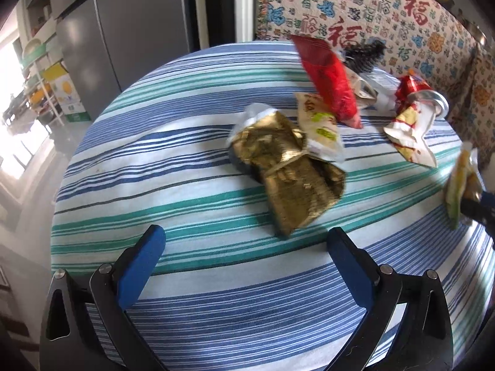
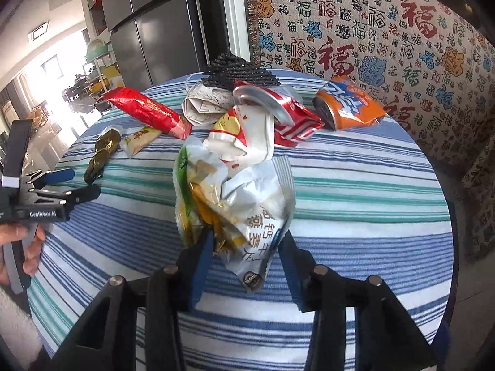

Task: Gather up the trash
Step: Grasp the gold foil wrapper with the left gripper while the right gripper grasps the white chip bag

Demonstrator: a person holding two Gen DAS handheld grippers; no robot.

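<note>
Strong daylight enters from the window (image 1: 18, 99) at the left and burns it out to plain white in both views. The striped worktop (image 1: 198, 167) is evenly bright, with only soft shadows. Both views bend strongly toward their dark round corners. The wrappers right of the window look slightly smeared.

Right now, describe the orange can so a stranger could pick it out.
On the striped round table, look to the far edge by the patterned sofa. The orange can lies crushed on its side, right of the crushed red can; it alone is orange with blue lettering.
</note>
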